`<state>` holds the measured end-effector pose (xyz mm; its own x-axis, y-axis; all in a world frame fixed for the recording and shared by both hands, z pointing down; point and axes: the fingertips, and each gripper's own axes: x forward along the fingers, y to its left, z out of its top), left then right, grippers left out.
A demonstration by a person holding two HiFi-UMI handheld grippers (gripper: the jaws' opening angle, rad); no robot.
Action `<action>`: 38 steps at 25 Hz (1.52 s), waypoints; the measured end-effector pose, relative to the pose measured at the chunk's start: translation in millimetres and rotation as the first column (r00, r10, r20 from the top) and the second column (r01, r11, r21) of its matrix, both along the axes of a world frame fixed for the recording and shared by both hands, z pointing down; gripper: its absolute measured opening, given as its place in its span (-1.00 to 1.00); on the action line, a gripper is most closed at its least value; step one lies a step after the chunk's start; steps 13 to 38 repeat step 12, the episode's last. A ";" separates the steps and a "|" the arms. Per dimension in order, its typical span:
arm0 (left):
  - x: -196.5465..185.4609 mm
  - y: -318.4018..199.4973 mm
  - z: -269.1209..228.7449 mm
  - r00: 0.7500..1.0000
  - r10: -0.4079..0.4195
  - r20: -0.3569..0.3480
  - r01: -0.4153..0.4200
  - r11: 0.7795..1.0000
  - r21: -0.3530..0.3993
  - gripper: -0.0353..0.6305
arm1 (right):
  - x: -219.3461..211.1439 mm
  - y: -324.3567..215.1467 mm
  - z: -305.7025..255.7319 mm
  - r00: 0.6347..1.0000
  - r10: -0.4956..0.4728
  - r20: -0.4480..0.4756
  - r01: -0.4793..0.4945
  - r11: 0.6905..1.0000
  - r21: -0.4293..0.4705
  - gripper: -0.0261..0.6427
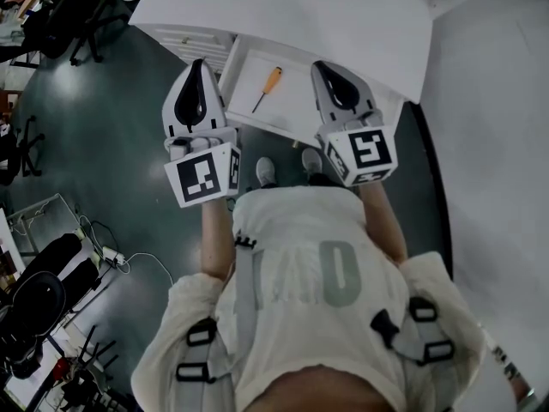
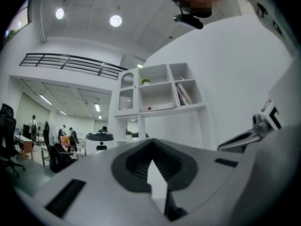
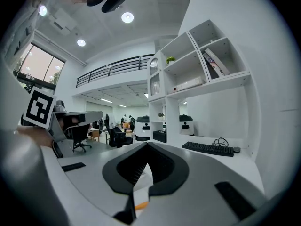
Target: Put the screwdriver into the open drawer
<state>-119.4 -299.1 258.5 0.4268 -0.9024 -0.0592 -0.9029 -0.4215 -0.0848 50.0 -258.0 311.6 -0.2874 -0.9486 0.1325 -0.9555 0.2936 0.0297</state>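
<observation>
In the head view an orange-handled screwdriver [image 1: 267,87] lies inside the open white drawer [image 1: 296,103], slanted, with its tip toward the drawer's front. My left gripper [image 1: 196,69] hangs over the drawer's left edge, jaws shut with nothing between them. To the screwdriver's right, my right gripper [image 1: 326,69] is above the drawer with its jaws together and empty. The left gripper view has my left gripper [image 2: 151,164] pointing level at a white wall and shelves. Through the slit in my right gripper [image 3: 146,166], the right gripper view catches a bit of the orange screwdriver handle [image 3: 141,205].
The drawer belongs to a white desk [image 1: 292,15] whose top spreads beyond it. Office chairs [image 1: 69,15] stand on the dark floor at the upper left, cables and gear [image 1: 103,256] at the lower left. The person's shoes [image 1: 266,172] are just before the drawer.
</observation>
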 end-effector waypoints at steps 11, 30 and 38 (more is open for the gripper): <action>4.7 -4.4 13.3 1.000 -0.015 0.015 0.016 1.000 -0.022 -0.88 | 11.2 -0.3 10.6 1.000 -0.008 -0.005 0.008 1.000 -0.011 -0.91; 6.3 -5.1 14.0 1.000 -0.015 0.016 0.015 1.000 -0.022 -0.88 | 12.8 -1.1 10.8 1.000 -0.011 -0.008 0.011 1.000 -0.011 -0.91; 6.3 -5.1 14.0 1.000 -0.015 0.016 0.015 1.000 -0.022 -0.88 | 12.8 -1.1 10.8 1.000 -0.011 -0.008 0.011 1.000 -0.011 -0.91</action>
